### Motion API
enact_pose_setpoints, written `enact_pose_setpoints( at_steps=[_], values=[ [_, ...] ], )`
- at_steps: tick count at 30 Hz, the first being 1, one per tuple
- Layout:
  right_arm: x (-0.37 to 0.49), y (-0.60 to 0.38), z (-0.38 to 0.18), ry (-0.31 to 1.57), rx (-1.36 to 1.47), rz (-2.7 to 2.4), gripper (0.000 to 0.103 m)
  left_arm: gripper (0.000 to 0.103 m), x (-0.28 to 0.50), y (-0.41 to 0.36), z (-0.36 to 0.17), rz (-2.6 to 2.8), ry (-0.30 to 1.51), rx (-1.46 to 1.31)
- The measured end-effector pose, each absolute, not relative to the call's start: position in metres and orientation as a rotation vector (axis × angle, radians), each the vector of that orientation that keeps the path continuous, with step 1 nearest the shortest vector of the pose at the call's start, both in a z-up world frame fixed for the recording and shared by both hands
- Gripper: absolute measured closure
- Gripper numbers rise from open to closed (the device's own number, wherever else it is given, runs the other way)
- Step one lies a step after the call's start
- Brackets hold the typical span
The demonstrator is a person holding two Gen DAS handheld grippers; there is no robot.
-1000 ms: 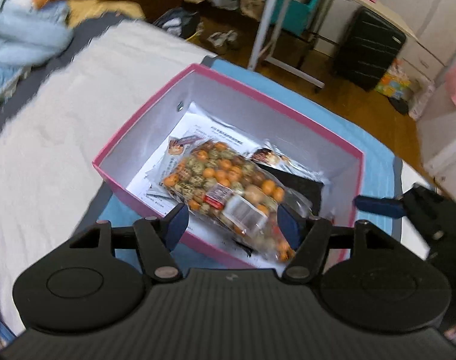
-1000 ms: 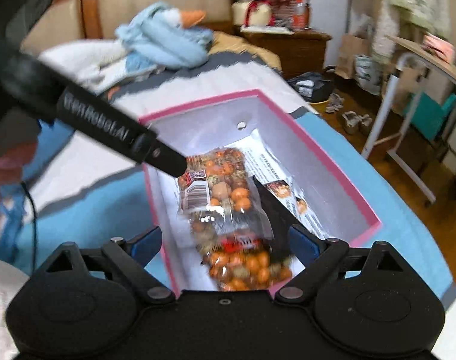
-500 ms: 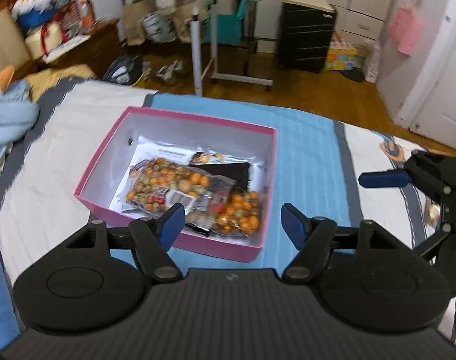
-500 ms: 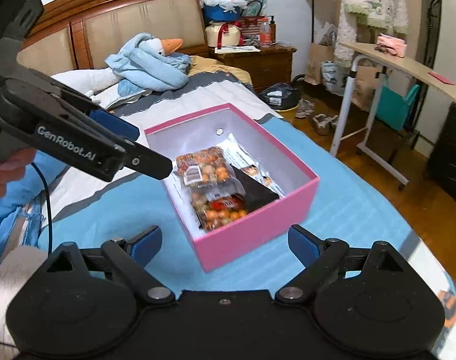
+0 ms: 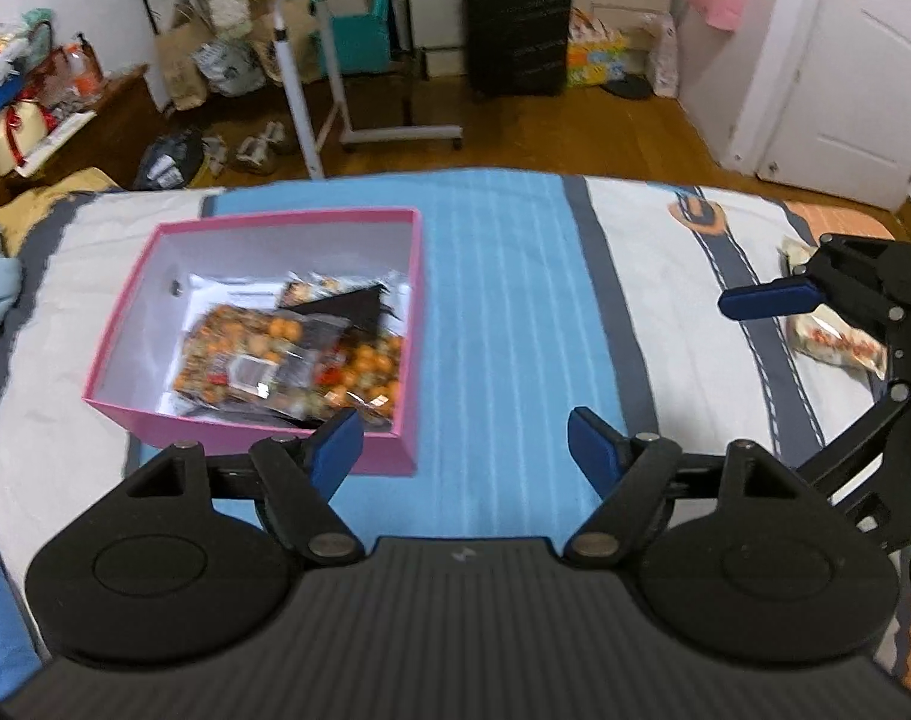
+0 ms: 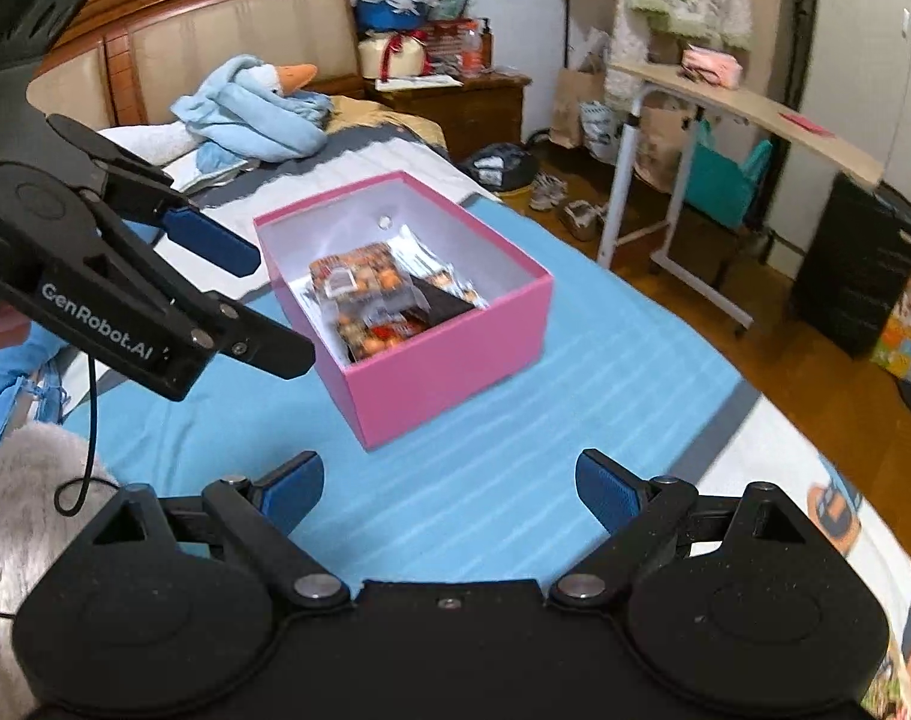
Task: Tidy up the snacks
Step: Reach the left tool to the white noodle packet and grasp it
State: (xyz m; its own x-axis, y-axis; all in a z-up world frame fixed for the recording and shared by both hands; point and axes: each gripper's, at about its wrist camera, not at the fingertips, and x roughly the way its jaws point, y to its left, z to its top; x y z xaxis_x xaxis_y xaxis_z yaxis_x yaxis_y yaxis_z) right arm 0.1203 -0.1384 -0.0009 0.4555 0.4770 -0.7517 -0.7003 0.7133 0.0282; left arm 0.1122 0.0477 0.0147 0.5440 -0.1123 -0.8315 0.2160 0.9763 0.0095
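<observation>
Several snack packets already lie inside the pink box; one packet remains on the bed. Left gripper is opening, empty; right gripper gapes, empty.

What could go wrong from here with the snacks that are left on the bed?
1. The loose snack packet lies partly behind the right gripper, near the bed's edge; a clumsy reach might nudge it off.
2. The pink box already holds piled bags; another dropped on top could slide or stick out.
</observation>
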Motion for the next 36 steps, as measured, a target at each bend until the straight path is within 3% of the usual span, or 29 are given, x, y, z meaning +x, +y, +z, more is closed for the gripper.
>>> enact_pose_setpoints(
  at_steps=[15,18,23,36],
  values=[
    [0.099,-0.214,-0.035,0.881,-0.285,0.573,0.007,0.025,0.127,-0.037,-0.036,-0.344,1.055,0.237],
    [0.096,-0.232,-0.044,0.875,-0.271,0.531,0.006,0.018,0.132,-0.059,-0.046,-0.383,1.046,0.28],
    [0.096,-0.269,-0.057,0.865,-0.233,0.449,0.006,0.016,0.141,-0.096,-0.062,-0.449,1.041,0.318],
    [0.088,-0.363,-0.066,0.635,-0.267,0.224,0.006,0.01,0.186,-0.172,-0.097,-0.606,1.005,0.179]
  ],
)
